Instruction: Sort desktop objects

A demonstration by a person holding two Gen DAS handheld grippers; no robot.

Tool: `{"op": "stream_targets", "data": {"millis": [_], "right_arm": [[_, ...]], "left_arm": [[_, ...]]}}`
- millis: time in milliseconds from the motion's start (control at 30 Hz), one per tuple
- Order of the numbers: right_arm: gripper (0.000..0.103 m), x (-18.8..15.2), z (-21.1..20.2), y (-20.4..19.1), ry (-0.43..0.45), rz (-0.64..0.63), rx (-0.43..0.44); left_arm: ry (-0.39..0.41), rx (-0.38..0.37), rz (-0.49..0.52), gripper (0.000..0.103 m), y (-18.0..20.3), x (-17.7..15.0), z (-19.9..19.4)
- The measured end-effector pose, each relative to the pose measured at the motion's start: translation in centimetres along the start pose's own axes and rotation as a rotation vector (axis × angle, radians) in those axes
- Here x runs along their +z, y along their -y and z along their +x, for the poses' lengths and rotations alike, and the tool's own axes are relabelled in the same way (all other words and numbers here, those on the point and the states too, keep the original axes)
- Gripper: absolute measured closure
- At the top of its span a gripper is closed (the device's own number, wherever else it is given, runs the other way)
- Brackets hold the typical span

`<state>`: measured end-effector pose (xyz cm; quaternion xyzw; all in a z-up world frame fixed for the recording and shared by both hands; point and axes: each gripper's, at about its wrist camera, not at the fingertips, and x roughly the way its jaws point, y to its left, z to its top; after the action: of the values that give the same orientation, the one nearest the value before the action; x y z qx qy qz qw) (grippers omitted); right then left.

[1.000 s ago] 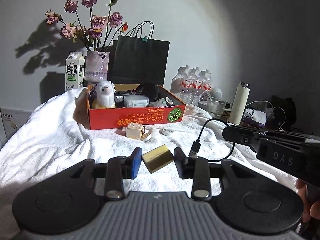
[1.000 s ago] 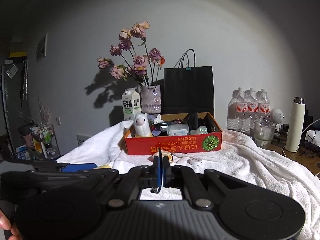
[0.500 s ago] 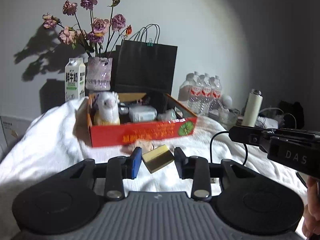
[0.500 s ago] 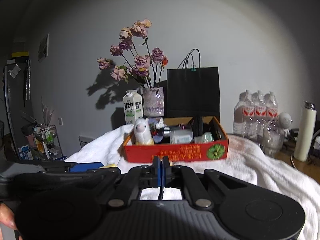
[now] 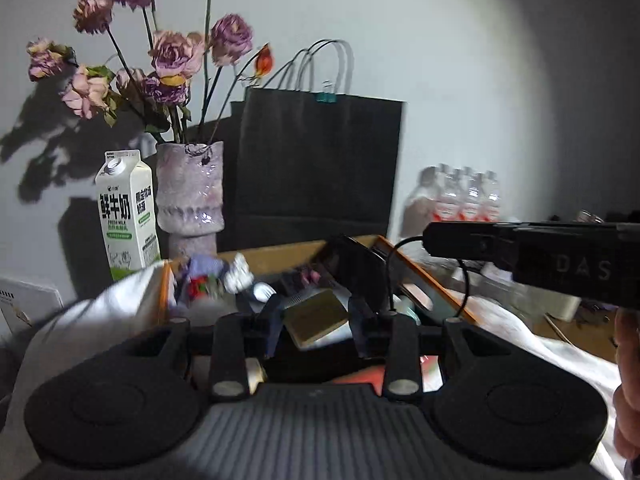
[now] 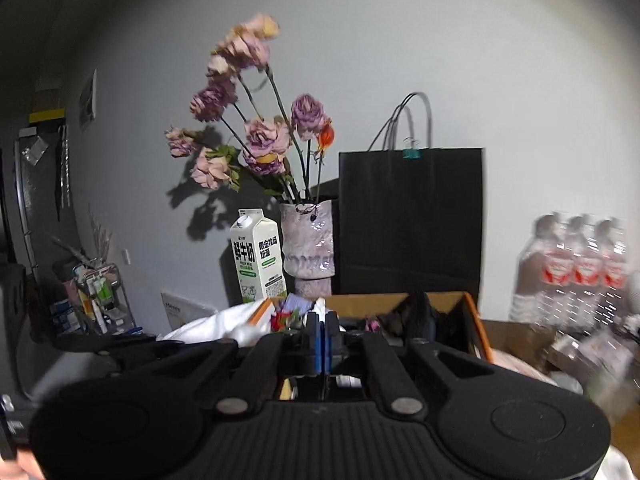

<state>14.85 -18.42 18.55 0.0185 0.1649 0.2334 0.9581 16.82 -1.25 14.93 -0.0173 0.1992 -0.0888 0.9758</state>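
My left gripper (image 5: 316,312) is shut on a small gold box (image 5: 312,320), tilted between the blue pads. It hovers over the front of the red cardboard box (image 5: 424,280), which holds several blurred small items. In the left wrist view my right gripper (image 5: 430,236) reaches in from the right, shut on a black cable (image 5: 390,272) that loops down into the box. Seen from the right wrist, the right gripper (image 6: 322,328) has its blue pads pressed together just before the box (image 6: 474,320); the cable hardly shows there.
Behind the box stand a milk carton (image 5: 126,216), a vase of dried roses (image 5: 190,196) and a black paper bag (image 5: 320,164). Water bottles (image 6: 576,268) stand at the right. A white towel (image 5: 568,356) covers the table. A hand (image 5: 628,360) holds the right gripper.
Both grippers have travelled forward and slightly up to the red box, which now fills the lower view. The gold box and the cable stay gripped.
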Motion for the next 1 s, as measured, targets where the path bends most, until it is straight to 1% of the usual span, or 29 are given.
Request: {"op": "stream_targets", "data": {"millis": [67,167,267,367,400,467,500,533,567,600,667,733,800,833,900,933,1000], "right_arm": [[0.102,1.6,3.0,0.5,-0.024,0.015,0.017],[0.102,3.7,7.7,1.1,-0.07,0.037,0.066],[0.102,4.3,12.6,1.7,-0.145,0.075,0.103],[0.102,3.4,17.1,2.0,-0.23,0.116,0.118],[0.102,2.9,18.3,2.1,-0.249,0.138,0.118],[0.102,2.0,20.6,2.5,-0.302,0.187,0.145],[0.101,1.6,21.6,2.6,-0.332,0.201,0.146],[0.1,1.3,22.5,2.8,-0.357,0.209,0.146],[0.094,1.0,23.2,3.0,-0.377,0.225,0.147],[0.084,0.7,23.7,3.2,-0.396,0.241,0.135],[0.074,0.7,24.0,3.8,-0.42,0.263,0.102],[0.072,0.9,23.2,4.1,-0.403,0.242,0.082],[0.065,1.5,22.3,4.2,-0.395,0.218,0.052],[0.063,1.7,21.8,4.2,-0.389,0.207,0.037],[0.055,2.3,20.4,4.0,-0.378,0.178,0.003],[0.054,2.6,19.9,4.0,-0.375,0.165,-0.013],[0.053,3.1,18.7,3.7,-0.363,0.135,-0.036]], "left_arm": [[-0.014,0.002,0.006,0.067,-1.1,1.8,2.1],[-0.06,0.042,-0.019,0.067,-2.9,3.6,5.1],[-0.108,0.026,-0.013,0.067,-4.1,4.1,7.4],[-0.149,0.057,0.029,0.067,-4.7,3.9,9.4],[-0.171,0.061,0.034,0.067,-4.8,3.7,10.1],[-0.216,0.055,0.03,0.066,-5.3,3.1,11.4],[-0.229,0.052,0.021,0.064,-5.6,2.7,11.9],[-0.236,0.052,0.016,0.063,-5.9,2.5,12.2],[-0.238,0.057,0.009,0.059,-6.2,2.4,12.5],[-0.238,0.06,-0.003,0.054,-6.5,2.3,12.6],[-0.243,0.05,-0.049,0.05,-7.2,2.4,12.4],[-0.248,0.039,-0.078,0.044,-7.7,2.8,12.2],[-0.243,0.055,-0.092,0.034,-7.9,3.3,11.7],[-0.241,0.063,-0.094,0.032,-7.9,3.6,11.3],[-0.246,0.082,-0.085,0.02,-7.5,4.1,10.6],[-0.245,0.096,-0.075,0.017,-7.2,4.2,10.1],[-0.238,0.121,-0.053,0.007,-6.6,4.3,9.0]]}}
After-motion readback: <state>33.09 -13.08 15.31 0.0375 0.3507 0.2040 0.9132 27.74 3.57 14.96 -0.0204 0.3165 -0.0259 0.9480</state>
